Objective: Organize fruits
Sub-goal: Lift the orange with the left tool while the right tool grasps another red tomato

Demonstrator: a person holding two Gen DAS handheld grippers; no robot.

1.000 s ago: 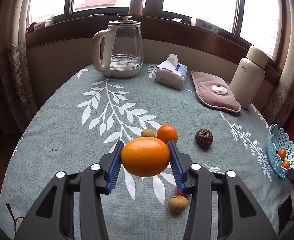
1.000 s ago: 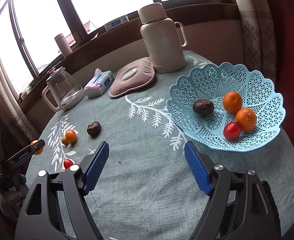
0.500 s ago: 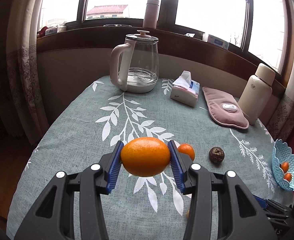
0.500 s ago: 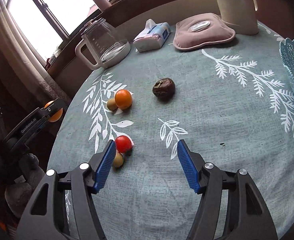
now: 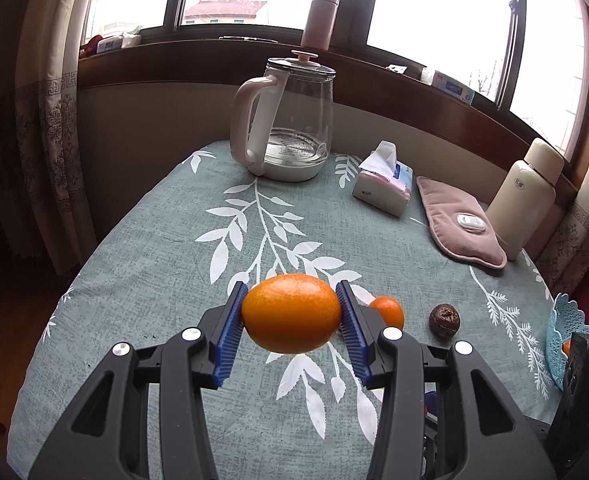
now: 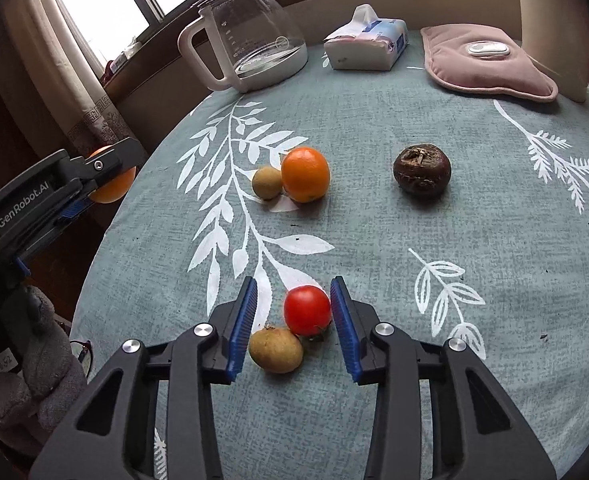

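My left gripper (image 5: pixel 292 314) is shut on a large orange (image 5: pixel 290 312) and holds it above the table's near-left part. The right wrist view shows that gripper (image 6: pixel 94 178) and orange (image 6: pixel 112 190) at its left edge. My right gripper (image 6: pixel 293 306) sits low over the cloth, jaws closing around a red tomato (image 6: pixel 307 310). A gap still shows at the left pad. A tan longan (image 6: pixel 276 350) lies against the tomato, between the fingers. Farther off are a small orange (image 6: pixel 305 174), another longan (image 6: pixel 267 183) and a dark brown fruit (image 6: pixel 421 176). The blue basket (image 5: pixel 562 344) is at the far right.
At the back of the table stand a glass kettle (image 6: pixel 250 40), a tissue pack (image 6: pixel 368 46), a pink heating pad (image 6: pixel 486 66) and a cream flask (image 5: pixel 526 196). The table's rounded edge (image 6: pixel 106 240) drops off to the left, near a curtain.
My right gripper swung left from the basket to the red tomato, dropped lower and narrowed its jaws around it. The left gripper kept the orange and drifted slightly sideways.
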